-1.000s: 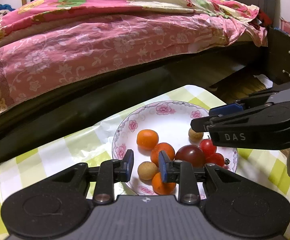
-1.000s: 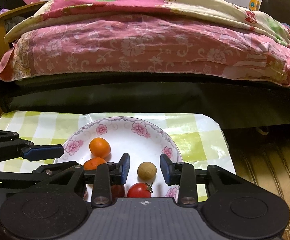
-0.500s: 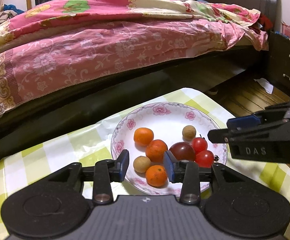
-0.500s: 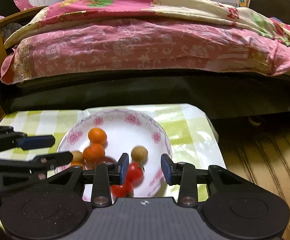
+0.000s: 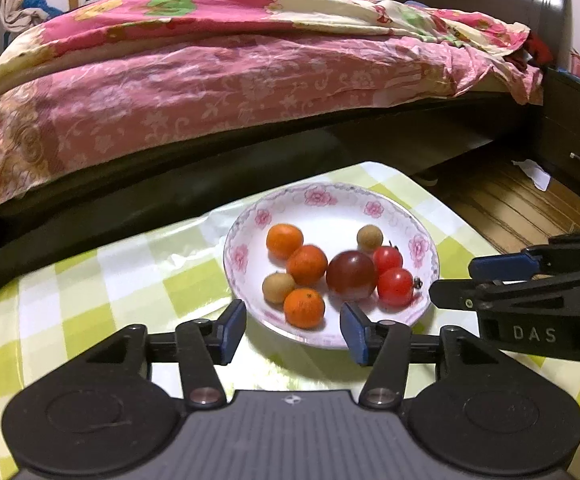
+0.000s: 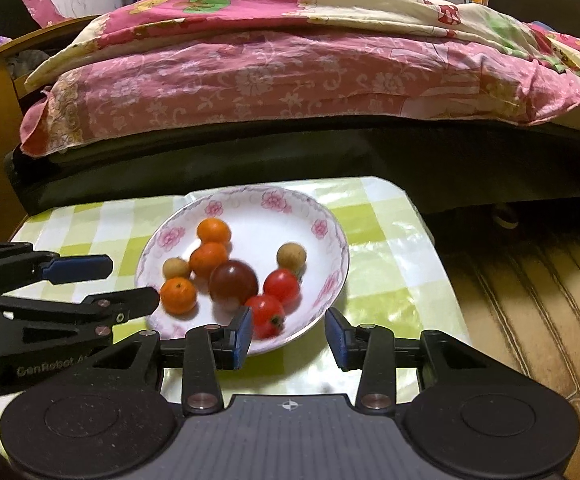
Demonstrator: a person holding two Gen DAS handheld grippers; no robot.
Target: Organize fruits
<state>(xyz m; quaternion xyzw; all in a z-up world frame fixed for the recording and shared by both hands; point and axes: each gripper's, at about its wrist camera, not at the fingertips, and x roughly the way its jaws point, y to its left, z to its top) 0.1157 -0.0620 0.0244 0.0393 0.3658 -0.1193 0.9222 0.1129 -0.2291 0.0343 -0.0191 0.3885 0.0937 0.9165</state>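
A white floral plate [image 5: 424,246] [image 6: 330,240] on a green-checked tablecloth [image 5: 89,280] holds three oranges [image 5: 306,265], a dark red tomato [image 5: 352,275] [image 6: 233,281], two small red tomatoes [image 5: 395,286] [image 6: 281,286] and two tan round fruits [image 5: 370,237] [image 6: 291,256]. My left gripper [image 5: 293,327] is open and empty, just in front of the plate's near rim. My right gripper [image 6: 285,334] is open and empty at the plate's near edge; it also shows in the left wrist view [image 5: 490,284].
A bed with a pink floral quilt [image 5: 249,72] and dark frame runs behind the table. The table's right edge drops to a wooden floor [image 6: 530,300]. A dark dresser [image 5: 574,140] stands at the right.
Both grippers have drawn back from the plate and opened wider. All the fruit lies on the plate. The right wrist view is sharper than half a second ago.
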